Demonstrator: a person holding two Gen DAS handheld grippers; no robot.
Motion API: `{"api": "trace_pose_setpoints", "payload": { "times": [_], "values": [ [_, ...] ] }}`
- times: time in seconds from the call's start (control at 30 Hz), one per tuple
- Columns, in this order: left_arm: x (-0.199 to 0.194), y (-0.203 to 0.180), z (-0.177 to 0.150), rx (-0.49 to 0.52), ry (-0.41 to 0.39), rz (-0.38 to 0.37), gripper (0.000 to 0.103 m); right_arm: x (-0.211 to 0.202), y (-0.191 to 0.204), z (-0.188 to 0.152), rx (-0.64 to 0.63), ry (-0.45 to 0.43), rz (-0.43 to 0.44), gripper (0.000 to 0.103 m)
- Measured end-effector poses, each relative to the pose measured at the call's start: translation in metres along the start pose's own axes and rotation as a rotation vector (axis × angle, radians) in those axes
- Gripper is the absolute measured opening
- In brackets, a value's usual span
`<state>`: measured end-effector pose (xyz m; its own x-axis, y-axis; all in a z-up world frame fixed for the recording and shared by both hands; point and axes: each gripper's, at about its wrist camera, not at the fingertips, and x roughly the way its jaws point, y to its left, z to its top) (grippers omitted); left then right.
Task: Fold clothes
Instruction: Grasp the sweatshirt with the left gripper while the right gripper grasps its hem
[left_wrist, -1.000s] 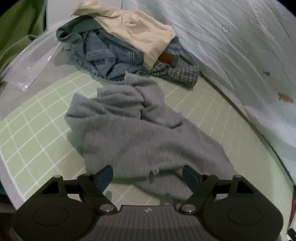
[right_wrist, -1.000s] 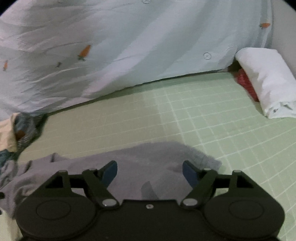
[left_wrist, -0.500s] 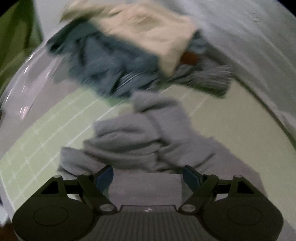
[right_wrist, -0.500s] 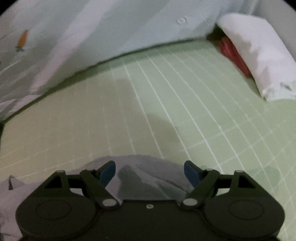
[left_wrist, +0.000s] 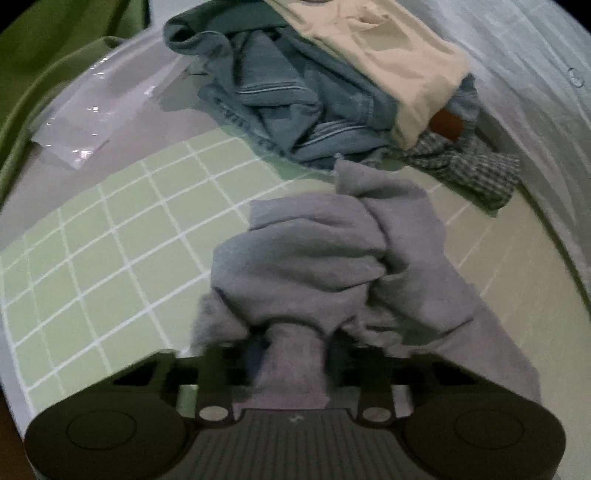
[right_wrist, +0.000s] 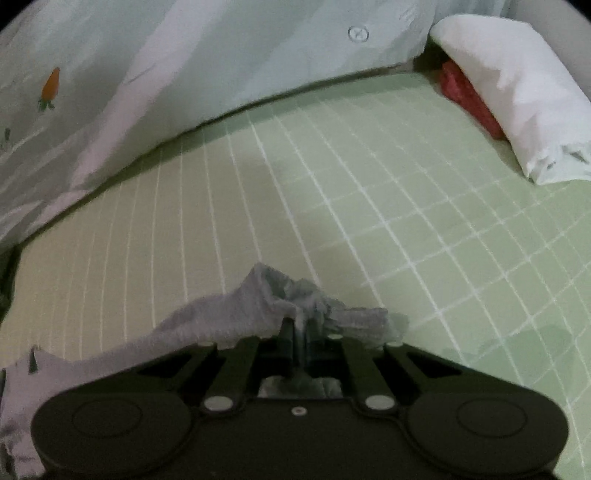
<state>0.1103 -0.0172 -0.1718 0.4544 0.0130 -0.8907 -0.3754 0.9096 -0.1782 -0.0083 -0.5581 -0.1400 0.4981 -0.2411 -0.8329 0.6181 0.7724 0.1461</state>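
A crumpled grey garment (left_wrist: 332, 258) lies on the green grid mat (left_wrist: 129, 251). My left gripper (left_wrist: 293, 350) has its jaws closing, and a thick bunch of the grey cloth is pinched between them at the garment's near edge. In the right wrist view another edge of the same grey garment (right_wrist: 236, 314) rises in a small peak. There my right gripper (right_wrist: 297, 332) is shut on a thin fold of that cloth, with its fingers drawn together.
A heap of clothes (left_wrist: 303, 92) sits behind the grey garment: blue denim, a cream piece (left_wrist: 388, 62) and a checked cloth (left_wrist: 476, 166). A clear plastic sheet (left_wrist: 96, 114) lies far left. A pale carrot-print sheet (right_wrist: 155, 74) borders the mat, with a white bundle (right_wrist: 517, 96) over something red at the far right.
Both grippers came down onto the grey garment and went from open to closed on its cloth. The cloth is now bunched and pulled up at each grip.
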Motion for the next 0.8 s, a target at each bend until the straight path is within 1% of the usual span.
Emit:
{"api": "trace_pose_setpoints", "payload": {
  "times": [0.03, 0.13, 0.23, 0.3, 0.4, 0.47, 0.53, 0.6, 0.67, 0.7, 0.73, 0.8],
  "values": [
    [0.002, -0.004, 0.001, 0.008, -0.002, -0.006, 0.023, 0.002, 0.002, 0.005, -0.018, -0.007, -0.005, 0.004],
    [0.008, -0.022, 0.007, 0.011, -0.003, -0.045, 0.020, 0.013, 0.006, 0.026, -0.067, -0.037, -0.006, 0.003],
    [0.021, -0.055, 0.022, 0.027, 0.000, -0.112, 0.018, 0.027, 0.009, 0.063, -0.083, -0.108, -0.032, 0.002],
    [0.030, -0.087, 0.038, 0.057, -0.007, -0.172, 0.017, 0.029, 0.011, 0.097, -0.073, -0.178, -0.051, 0.002],
    [0.028, -0.137, 0.066, 0.077, -0.059, -0.233, 0.016, 0.019, 0.014, 0.147, -0.067, -0.300, -0.072, 0.002],
    [0.015, -0.164, 0.084, 0.080, -0.102, -0.291, 0.015, -0.003, 0.015, 0.176, -0.063, -0.402, -0.077, 0.002],
    [-0.008, -0.179, 0.097, 0.088, -0.160, -0.355, 0.015, -0.034, 0.012, 0.192, -0.054, -0.505, -0.078, 0.002],
    [-0.037, -0.176, 0.102, 0.083, -0.209, -0.418, 0.015, -0.070, 0.002, 0.193, -0.023, -0.594, -0.066, 0.002],
    [-0.066, -0.160, 0.098, 0.070, -0.244, -0.470, 0.015, -0.105, -0.014, 0.180, 0.024, -0.655, -0.040, 0.002],
    [-0.079, -0.148, 0.094, 0.067, -0.258, -0.486, 0.015, -0.118, -0.021, 0.168, 0.045, -0.670, -0.031, 0.002],
    [-0.090, -0.132, 0.087, 0.065, -0.269, -0.492, 0.015, -0.127, -0.029, 0.151, 0.056, -0.666, -0.035, 0.002],
    [-0.101, -0.097, 0.065, 0.056, -0.263, -0.471, 0.015, -0.143, -0.044, 0.115, 0.076, -0.653, -0.044, 0.002]
  ]
}}
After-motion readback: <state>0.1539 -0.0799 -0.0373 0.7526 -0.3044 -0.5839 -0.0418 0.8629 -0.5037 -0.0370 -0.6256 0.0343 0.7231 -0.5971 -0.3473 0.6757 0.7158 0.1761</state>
